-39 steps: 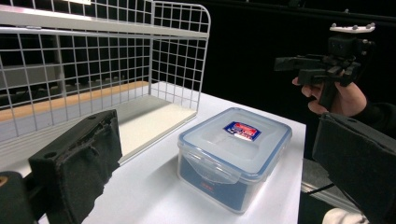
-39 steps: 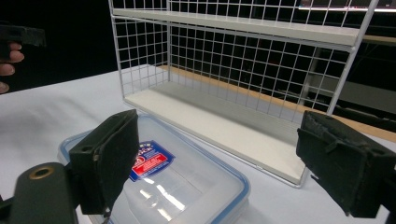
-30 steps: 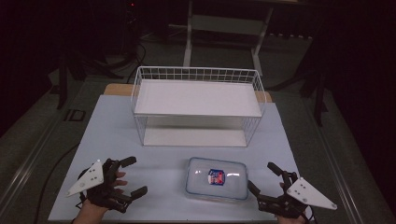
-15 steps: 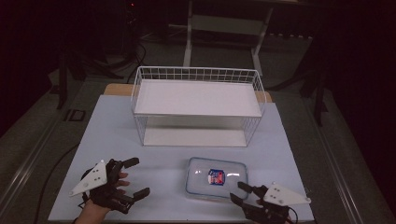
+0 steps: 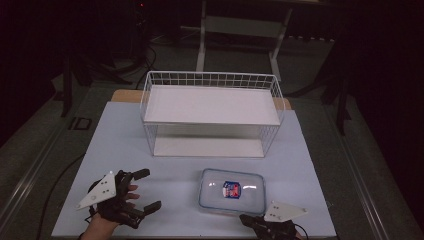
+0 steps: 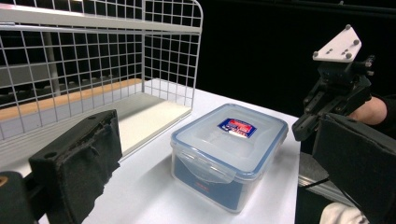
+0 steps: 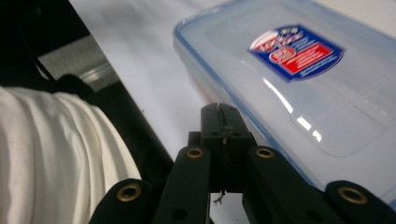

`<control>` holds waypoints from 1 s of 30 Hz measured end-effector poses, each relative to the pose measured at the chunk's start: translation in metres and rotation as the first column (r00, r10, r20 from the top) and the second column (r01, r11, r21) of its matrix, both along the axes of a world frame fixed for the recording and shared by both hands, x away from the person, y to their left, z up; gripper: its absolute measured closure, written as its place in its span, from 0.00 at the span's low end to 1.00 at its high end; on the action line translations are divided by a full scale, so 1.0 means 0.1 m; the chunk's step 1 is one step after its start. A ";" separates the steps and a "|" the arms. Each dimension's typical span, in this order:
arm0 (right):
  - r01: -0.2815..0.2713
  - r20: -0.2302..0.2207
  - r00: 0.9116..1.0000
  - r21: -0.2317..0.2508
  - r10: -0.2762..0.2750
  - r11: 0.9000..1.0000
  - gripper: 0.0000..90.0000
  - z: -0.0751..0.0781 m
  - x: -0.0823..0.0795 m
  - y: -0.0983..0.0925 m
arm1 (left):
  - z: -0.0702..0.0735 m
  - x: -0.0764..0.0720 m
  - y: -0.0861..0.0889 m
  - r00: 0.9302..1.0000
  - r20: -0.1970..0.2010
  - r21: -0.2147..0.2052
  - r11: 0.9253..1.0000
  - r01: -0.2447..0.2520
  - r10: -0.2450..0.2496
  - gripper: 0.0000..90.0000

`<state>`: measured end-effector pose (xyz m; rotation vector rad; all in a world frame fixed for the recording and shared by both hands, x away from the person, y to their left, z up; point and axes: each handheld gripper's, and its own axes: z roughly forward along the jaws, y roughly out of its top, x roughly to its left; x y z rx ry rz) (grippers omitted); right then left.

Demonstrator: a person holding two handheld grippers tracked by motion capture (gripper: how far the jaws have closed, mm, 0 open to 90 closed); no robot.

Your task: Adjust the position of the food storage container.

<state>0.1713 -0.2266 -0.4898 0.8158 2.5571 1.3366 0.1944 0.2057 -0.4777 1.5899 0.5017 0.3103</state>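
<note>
A clear lidded plastic container [image 5: 232,191] with a blue rim and a red-blue label lies on the white table near the front. My right gripper [image 5: 246,219] is low at the container's near edge. Its jaws have just been closing and now stand shut with nothing between them. In the right gripper view the shut tips [image 7: 219,112] sit just beside the container's [image 7: 303,88] rim; whether they touch it I cannot tell. My left gripper [image 5: 151,188] rests open at the front left, apart from the container [image 6: 231,149], facing it and the right gripper [image 6: 301,130].
A white wire rack [image 5: 210,100] with a flat shelf stands across the back of the table [image 5: 165,170], and its mesh wall [image 6: 93,70] rises just behind the container. Dark floor and stand legs lie beyond the table edges.
My right gripper has moved left and down toward the container's near edge, and its jaws went from wide open to shut. The left gripper has stayed put.
</note>
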 end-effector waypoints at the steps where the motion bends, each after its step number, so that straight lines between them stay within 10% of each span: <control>1: -0.001 -0.002 1.000 -0.008 0.001 1.000 1.00 -0.01 0.00 0.01 | 0.00 0.00 0.00 1.000 0.000 0.001 1.000 0.000 0.000 0.01; 11: 0.003 -0.037 0.999 -0.117 -0.007 0.993 1.00 -0.15 0.09 0.12 | 0.00 0.00 0.01 1.000 0.002 0.008 1.000 -0.004 0.004 0.01; 30: 0.024 -0.023 0.999 -0.165 -0.028 0.986 1.00 -0.22 0.35 0.26 | 0.00 0.01 0.01 1.000 -0.003 0.014 1.000 0.002 -0.002 0.01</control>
